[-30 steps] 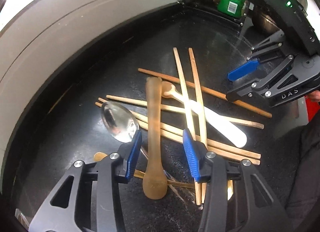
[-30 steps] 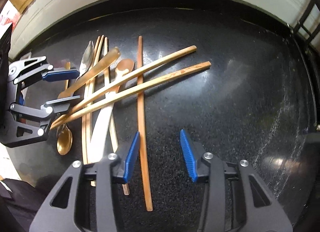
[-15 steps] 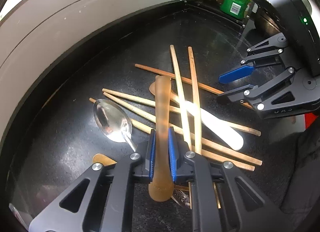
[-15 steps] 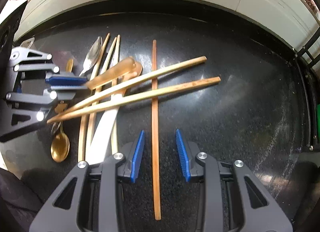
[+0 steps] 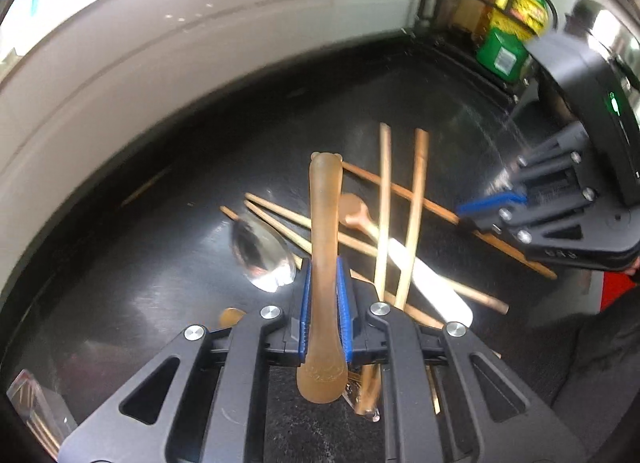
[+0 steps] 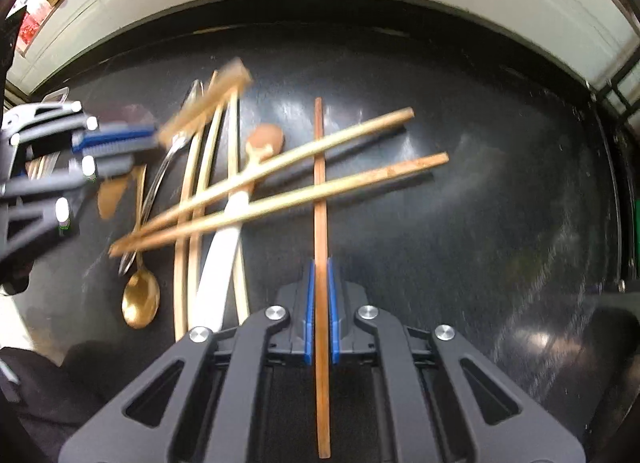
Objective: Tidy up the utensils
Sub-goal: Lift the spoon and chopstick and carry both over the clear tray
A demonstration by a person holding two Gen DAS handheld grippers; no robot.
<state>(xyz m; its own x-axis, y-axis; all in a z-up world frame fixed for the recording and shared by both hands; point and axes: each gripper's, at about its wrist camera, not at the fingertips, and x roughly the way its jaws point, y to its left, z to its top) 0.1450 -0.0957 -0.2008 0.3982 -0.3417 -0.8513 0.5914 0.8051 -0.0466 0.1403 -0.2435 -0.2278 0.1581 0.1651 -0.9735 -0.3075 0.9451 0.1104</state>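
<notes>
Barely started: left gripper [image 5: 325,311] clamps the amber plastic spoon [image 5: 325,223], centre frame; right gripper [image 6: 319,317] pinches a reddish chopstick [image 6: 319,183], lower centre. Remaining chopsticks [image 6: 280,167], white-handled spoon [image 6: 224,247], gold spoon [image 6: 141,299] lie crossed on the black counter [image 6: 500,223], unsorted.

Left gripper [image 5: 324,303]: matte black linkage arms with triangular cutouts, silver round screws at pivots, ribbed blue pads [image 5: 306,311]. Right gripper [image 6: 319,311]: same build; at right of left view, boxy black housing, green LED, faint embossed lettering. Dark sleeve lower right.
</notes>
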